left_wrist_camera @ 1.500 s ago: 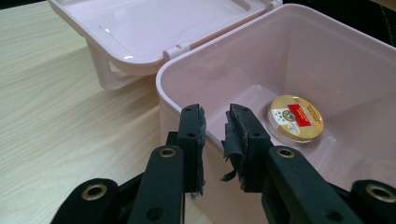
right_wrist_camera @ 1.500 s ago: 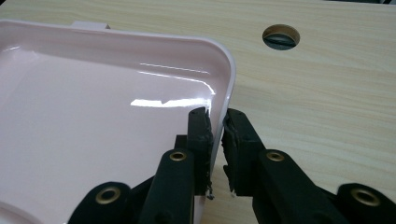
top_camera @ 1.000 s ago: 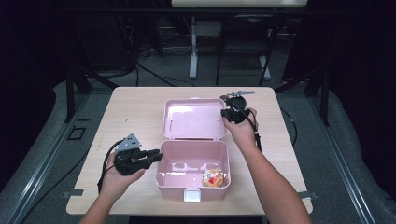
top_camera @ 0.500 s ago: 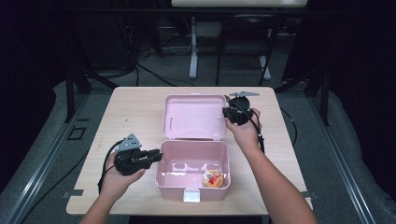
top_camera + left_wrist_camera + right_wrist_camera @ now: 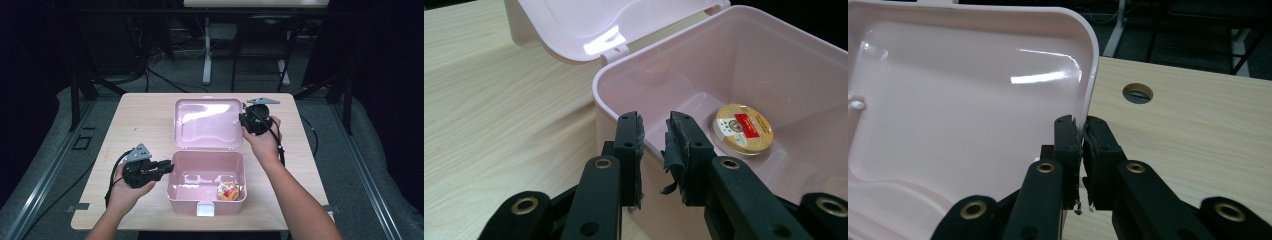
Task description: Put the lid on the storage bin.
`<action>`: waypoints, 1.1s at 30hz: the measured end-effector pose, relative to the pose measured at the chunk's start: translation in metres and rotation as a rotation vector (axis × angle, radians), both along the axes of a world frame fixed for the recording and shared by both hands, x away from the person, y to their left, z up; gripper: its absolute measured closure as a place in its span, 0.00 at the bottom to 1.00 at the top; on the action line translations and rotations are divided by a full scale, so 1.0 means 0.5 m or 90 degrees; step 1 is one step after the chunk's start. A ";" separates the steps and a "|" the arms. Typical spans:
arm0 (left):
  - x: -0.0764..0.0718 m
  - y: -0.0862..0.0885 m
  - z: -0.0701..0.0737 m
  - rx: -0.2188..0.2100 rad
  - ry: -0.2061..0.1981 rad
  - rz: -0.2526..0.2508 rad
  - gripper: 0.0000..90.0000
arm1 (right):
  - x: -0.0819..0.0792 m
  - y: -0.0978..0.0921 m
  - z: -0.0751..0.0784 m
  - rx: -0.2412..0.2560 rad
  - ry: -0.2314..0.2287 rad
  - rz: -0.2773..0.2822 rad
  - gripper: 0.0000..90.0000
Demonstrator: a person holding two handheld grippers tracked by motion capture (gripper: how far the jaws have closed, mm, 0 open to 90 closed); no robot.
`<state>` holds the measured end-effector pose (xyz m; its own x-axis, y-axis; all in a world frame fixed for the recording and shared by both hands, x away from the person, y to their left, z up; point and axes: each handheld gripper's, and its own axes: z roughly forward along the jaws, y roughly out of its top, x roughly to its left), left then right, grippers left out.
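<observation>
A pink plastic box (image 5: 239, 165) stands open near the table's front edge. Its lid (image 5: 205, 122) is hinged at the back and tilts up. A round gold-and-red packet (image 5: 228, 190) lies on the box floor at the right, also seen as the packet (image 5: 743, 128) in the left gripper view. My left gripper (image 5: 167, 167) straddles the box's left wall (image 5: 609, 107), one jaw outside and one inside, pinching the rim (image 5: 654, 135). My right gripper (image 5: 243, 120) is shut on the lid's right edge (image 5: 1090, 75), with its jaws meeting at the rim (image 5: 1082, 130).
The light wood table (image 5: 135, 120) has bare room left of the box and behind the lid. A round cable hole (image 5: 1137, 92) sits in the tabletop past the lid's corner. Dark floor, cables and desk legs lie beyond the far edge.
The lid's far edge has risen slightly with my right gripper on it. The left gripper and the box have stayed where they were.
</observation>
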<state>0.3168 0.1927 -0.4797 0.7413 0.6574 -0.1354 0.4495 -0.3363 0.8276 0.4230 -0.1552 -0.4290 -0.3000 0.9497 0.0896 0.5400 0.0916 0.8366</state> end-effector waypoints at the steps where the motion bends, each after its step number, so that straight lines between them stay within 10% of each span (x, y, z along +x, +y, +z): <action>1: 0.000 0.000 -0.001 -0.002 -0.002 -0.001 0.83 | -0.002 -0.001 0.001 0.002 -0.003 0.001 0.95; 33: 0.001 0.000 -0.002 -0.011 0.002 0.003 0.83 | -0.098 -0.025 0.034 0.029 -0.096 0.066 0.96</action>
<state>0.3172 0.1926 -0.4807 0.7372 0.6590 -0.1493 0.4542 -0.3198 0.8316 0.3742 -0.1679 -0.4119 -0.4099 0.9088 0.0781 0.3972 0.1008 0.9122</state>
